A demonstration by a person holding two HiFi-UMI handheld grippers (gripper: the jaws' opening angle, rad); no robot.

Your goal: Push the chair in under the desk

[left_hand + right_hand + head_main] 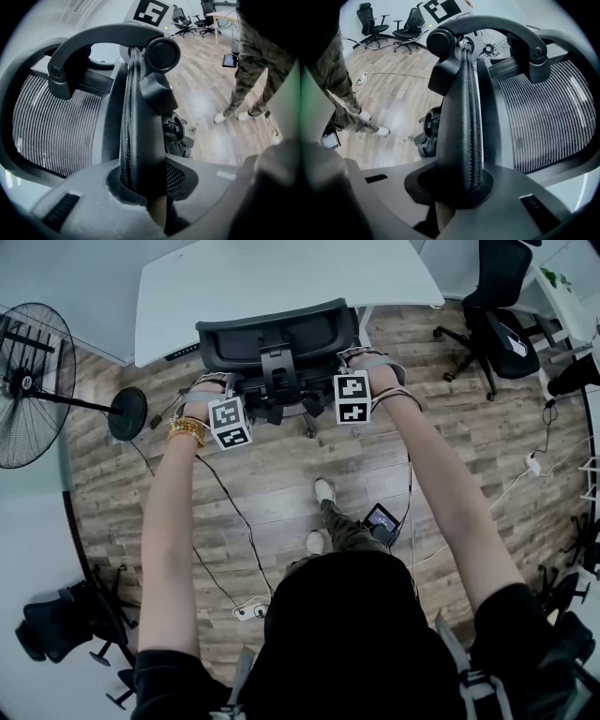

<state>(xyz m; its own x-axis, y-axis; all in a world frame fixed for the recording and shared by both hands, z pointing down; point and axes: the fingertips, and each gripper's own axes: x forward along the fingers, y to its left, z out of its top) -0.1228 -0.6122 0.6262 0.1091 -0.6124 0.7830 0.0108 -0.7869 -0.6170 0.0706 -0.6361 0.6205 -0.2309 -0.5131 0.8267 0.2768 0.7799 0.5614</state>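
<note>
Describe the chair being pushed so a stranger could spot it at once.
Find the white desk. The chair stands at its near edge, black with a mesh back. Unlike the other chairs off to the sides, its back is held by the left hand-held gripper and right hand-held gripper.

chair (277, 341) frame: black plastic, matt and smooth, with a ribbed trim along the edge
mesh panel (548, 117): fine woven cloth, see-through, dull dark grey
left gripper (143, 187) / right gripper (457, 187): pale grey plastic, matt, kinda grainy up close
desk (281, 282): smooth pale top, no shine
floor (272, 474): wood-look planks, visible grain, slight sheen
fan (33, 385): black wire grille, looks like metal
trousers (337, 79): camo cloth
bracelet (187, 430): gold-coloured, shiny
</note>
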